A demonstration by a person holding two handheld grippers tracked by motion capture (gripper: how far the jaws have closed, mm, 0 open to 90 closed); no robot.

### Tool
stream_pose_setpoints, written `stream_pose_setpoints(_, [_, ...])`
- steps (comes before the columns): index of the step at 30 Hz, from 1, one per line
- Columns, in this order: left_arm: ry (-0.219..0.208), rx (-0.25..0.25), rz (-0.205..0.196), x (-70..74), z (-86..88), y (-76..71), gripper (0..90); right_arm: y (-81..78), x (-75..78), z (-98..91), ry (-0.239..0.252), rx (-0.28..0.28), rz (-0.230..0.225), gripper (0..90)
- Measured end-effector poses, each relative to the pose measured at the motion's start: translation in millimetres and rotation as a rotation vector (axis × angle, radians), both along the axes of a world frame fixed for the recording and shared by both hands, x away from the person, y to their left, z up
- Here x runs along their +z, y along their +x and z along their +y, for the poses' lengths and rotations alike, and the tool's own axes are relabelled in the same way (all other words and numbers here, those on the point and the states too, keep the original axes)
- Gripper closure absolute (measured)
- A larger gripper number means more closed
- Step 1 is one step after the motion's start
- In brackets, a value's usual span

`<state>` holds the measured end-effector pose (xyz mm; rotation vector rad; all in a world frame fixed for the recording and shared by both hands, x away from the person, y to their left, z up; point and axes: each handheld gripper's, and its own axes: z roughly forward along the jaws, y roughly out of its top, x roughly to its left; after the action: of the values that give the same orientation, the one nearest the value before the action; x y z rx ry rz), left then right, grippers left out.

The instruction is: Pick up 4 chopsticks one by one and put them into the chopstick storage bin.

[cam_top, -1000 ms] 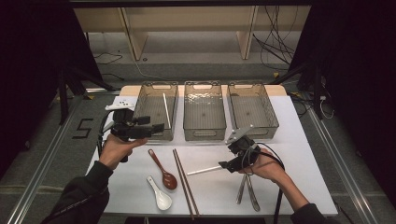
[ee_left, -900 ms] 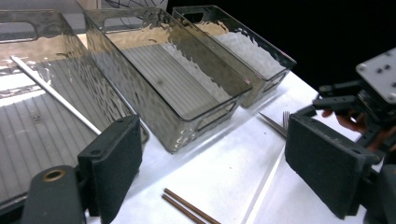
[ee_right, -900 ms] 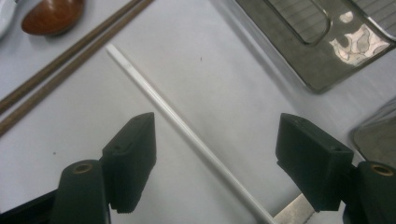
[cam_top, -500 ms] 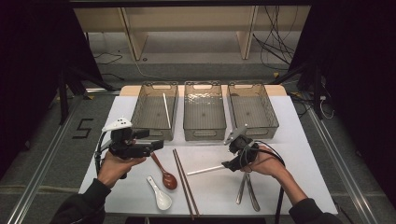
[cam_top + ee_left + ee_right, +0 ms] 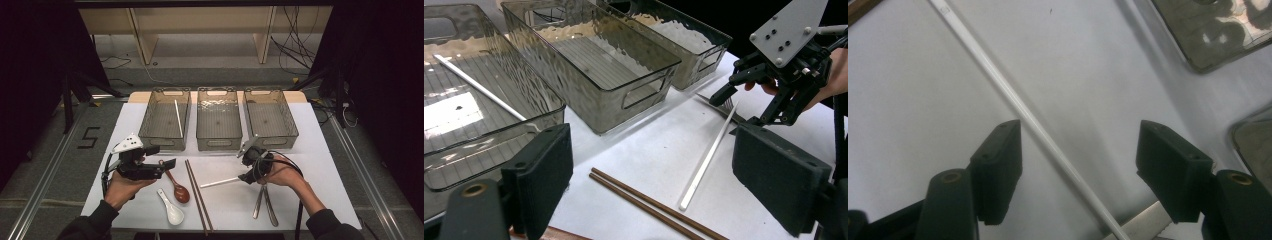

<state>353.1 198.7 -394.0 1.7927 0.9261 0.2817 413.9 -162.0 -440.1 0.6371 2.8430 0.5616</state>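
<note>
High view, left to right: left gripper (image 5: 159, 166) at 8 o'clock on the table (image 5: 325, 165), jaws wide and empty, pointing toward 3 o'clock over a brown spoon (image 5: 176, 186), with a white spoon (image 5: 170, 209) just below. Brown chopsticks (image 5: 198, 195) at 6 o'clock, side by side. White chopstick (image 5: 220, 182) just right of them, lying level, its right end under the right gripper (image 5: 248, 176). Fork and knife (image 5: 265, 202) at 5 o'clock, near the right hand (image 5: 280, 172). At 12 o'clock three bins in a row; left bin (image 5: 165, 120) already holding one white stick (image 5: 178, 118), the middle and right ones bare.

Right gripper view: jaws set wide, just been closing, straddling the white chopstick (image 5: 1018, 107) with neither of the pads (image 5: 998, 165) touching it yet.

Step in hand, by judgement: picking up the white chopstick to join its mate in the left bin. Best done by lowering until both pads reach the table either side, centring the stick between them, then closing squarely across it. Better gripped a little inward from the end, to limit swing and droop. Worth watching the fork tip close under the jaws, so as not to pinch it too.
</note>
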Motion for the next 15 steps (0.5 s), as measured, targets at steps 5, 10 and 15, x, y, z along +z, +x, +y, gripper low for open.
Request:
stream_pose_setpoints(5, [0.022,-0.008,0.002,-4.1,-0.5,-3.5,16.2,-0.1,-2.1,0.3,-0.018,0.016,0.005,42.2])
stream_pose_setpoints(10, [0.028,-0.011,-0.001,-5.5,-1.5,-5.8,16.2,-2.0,-5.0,2.3,-0.045,0.034,0.015,46.8])
stream_pose_setpoints(15, [0.032,-0.017,-0.004,-7.6,-1.7,-7.8,16.2,-2.3,-9.4,4.0,-0.076,0.052,0.026,51.8])
